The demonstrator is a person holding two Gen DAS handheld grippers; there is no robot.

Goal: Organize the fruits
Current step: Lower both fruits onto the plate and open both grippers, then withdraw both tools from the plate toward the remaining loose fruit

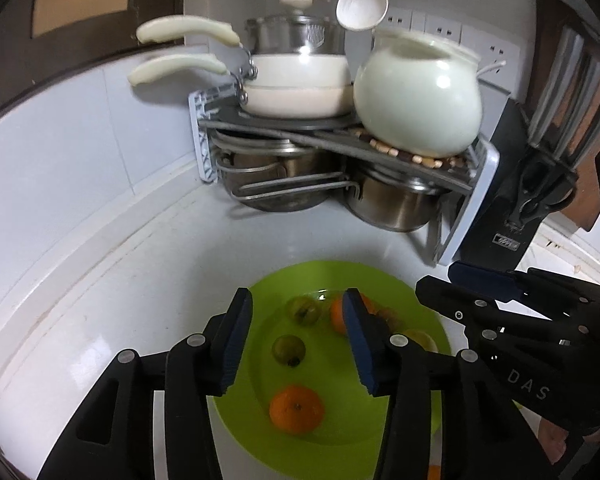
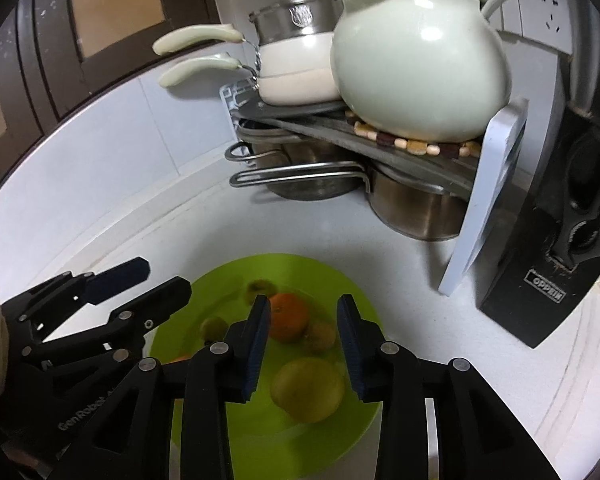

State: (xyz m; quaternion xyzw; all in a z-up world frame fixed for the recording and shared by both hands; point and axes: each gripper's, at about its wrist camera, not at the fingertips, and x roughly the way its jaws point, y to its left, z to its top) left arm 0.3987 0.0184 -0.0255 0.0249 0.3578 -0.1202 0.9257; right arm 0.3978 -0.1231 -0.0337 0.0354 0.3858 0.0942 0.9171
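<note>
A lime green plate sits on the white counter and holds several fruits: an orange at the front, another orange at the back, two small green fruits and a yellow-green fruit. My left gripper is open and empty above the plate's left half. My right gripper is open and empty above the yellow-green fruit. The plate shows in the right wrist view too. Each gripper shows in the other's view: the right one and the left one.
A corner rack at the back holds cream pans, steel pots and a pale green jar. A black knife block stands at the right. A white ladle hangs above.
</note>
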